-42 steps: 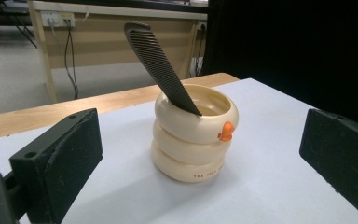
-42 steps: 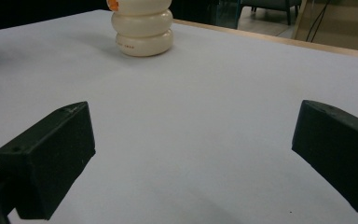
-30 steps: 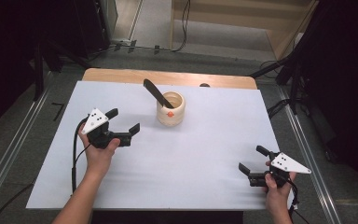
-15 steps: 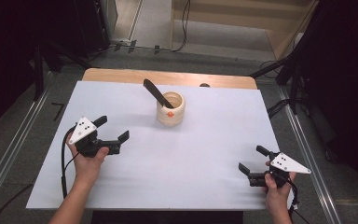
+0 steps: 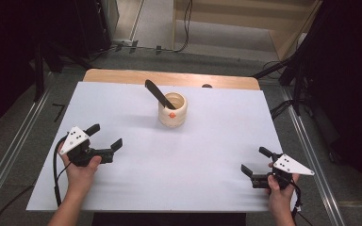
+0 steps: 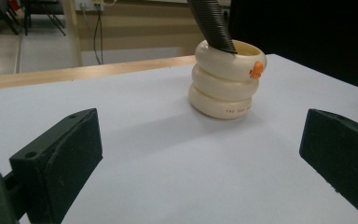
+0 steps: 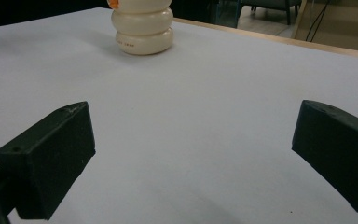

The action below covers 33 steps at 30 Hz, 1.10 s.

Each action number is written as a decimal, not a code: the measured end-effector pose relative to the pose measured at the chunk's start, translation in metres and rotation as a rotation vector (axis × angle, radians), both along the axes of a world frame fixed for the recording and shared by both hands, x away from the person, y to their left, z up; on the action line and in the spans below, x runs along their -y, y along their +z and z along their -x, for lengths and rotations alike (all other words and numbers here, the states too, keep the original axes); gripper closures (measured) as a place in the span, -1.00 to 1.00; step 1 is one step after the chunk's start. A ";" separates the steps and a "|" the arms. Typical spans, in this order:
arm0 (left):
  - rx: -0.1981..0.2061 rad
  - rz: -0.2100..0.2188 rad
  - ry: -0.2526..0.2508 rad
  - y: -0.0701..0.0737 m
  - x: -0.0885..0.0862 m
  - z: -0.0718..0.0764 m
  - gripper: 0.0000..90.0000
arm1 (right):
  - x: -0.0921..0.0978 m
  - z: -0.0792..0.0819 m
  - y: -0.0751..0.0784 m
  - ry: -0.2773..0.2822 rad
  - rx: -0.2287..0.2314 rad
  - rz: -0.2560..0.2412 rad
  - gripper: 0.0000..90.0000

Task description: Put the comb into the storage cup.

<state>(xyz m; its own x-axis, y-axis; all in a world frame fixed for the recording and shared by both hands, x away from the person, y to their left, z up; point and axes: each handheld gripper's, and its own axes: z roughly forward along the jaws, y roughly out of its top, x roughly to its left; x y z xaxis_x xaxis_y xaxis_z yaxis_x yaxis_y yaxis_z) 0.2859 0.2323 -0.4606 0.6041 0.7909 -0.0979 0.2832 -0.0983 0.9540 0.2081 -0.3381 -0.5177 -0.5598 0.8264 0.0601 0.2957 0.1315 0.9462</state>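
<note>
From the high view, a cream ringed holder (image 5: 172, 109) stands near the surface's (image 5: 217, 141) far edge, a dark ridged tool (image 5: 159, 93) leaning inside. Left tongs (image 5: 105, 140) near the left edge and right tongs (image 5: 253, 162) at the near right corner gape wide, empty. The left gripper view shows the holder (image 6: 225, 87) ahead, its orange knob (image 6: 257, 69) perhaps a beak. In the right gripper view, it (image 7: 142, 27) stands well apart.

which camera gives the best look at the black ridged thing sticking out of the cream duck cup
The high view: it shows the whole black ridged piece leaning up and left out of the cream cup. The left gripper view is closer and shows its ridges, but the top is cut off. The right gripper view catches the cup's lower rings.
</note>
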 end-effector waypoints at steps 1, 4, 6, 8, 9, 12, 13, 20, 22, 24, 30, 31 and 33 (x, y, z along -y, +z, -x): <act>-0.003 0.004 0.004 -0.001 -0.001 0.001 -1.00 | 0.000 0.000 0.000 -0.001 0.001 -0.001 -1.00; -0.006 0.000 0.008 -0.002 -0.005 0.003 -1.00 | 0.000 0.000 0.000 -0.001 -0.001 0.001 -1.00; -0.003 -0.005 0.013 -0.003 -0.006 0.005 -1.00 | 0.000 0.000 0.000 -0.002 0.001 -0.001 -1.00; -0.001 -0.010 0.012 -0.004 -0.009 0.006 -1.00 | 0.000 0.000 0.000 -0.002 -0.001 0.002 -1.00; -0.003 -0.010 0.016 -0.004 -0.010 0.007 -1.00 | 0.000 0.000 0.000 -0.001 -0.001 0.001 -1.00; -0.004 -0.009 0.022 -0.005 -0.015 0.009 -1.00 | 0.000 0.000 0.000 -0.002 -0.001 0.002 -1.00; -0.006 -0.013 0.024 -0.005 -0.016 0.010 -1.00 | 0.000 0.000 0.000 -0.002 -0.001 0.001 -1.00; -0.008 -0.014 0.040 -0.007 -0.026 0.015 -1.00 | 0.000 0.000 0.000 -0.003 -0.001 0.005 -1.00; -0.008 -0.016 0.043 -0.008 -0.029 0.016 -1.00 | 0.000 0.000 0.000 -0.004 -0.001 0.006 -1.00; -0.009 -0.015 0.049 -0.008 -0.031 0.017 -1.00 | 0.000 0.000 0.000 -0.003 0.000 0.007 -1.00; -0.011 -0.026 0.063 -0.011 -0.039 0.022 -1.00 | 0.000 0.000 0.000 -0.004 0.000 0.002 -1.00; -0.011 -0.030 0.064 -0.011 -0.041 0.022 -1.00 | 0.000 0.000 0.000 -0.004 0.000 0.003 -1.00; -0.011 -0.035 0.069 -0.012 -0.044 0.024 -1.00 | 0.000 0.000 0.000 -0.004 0.000 0.002 -1.00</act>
<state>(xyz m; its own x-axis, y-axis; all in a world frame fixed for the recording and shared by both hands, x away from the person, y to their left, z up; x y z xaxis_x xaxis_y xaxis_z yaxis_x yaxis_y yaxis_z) 0.2619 0.2762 -0.4727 0.5469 0.8338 -0.0755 0.3007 -0.1115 0.9472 0.2079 -0.3376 -0.5178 -0.5564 0.8288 0.0587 0.2966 0.1322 0.9458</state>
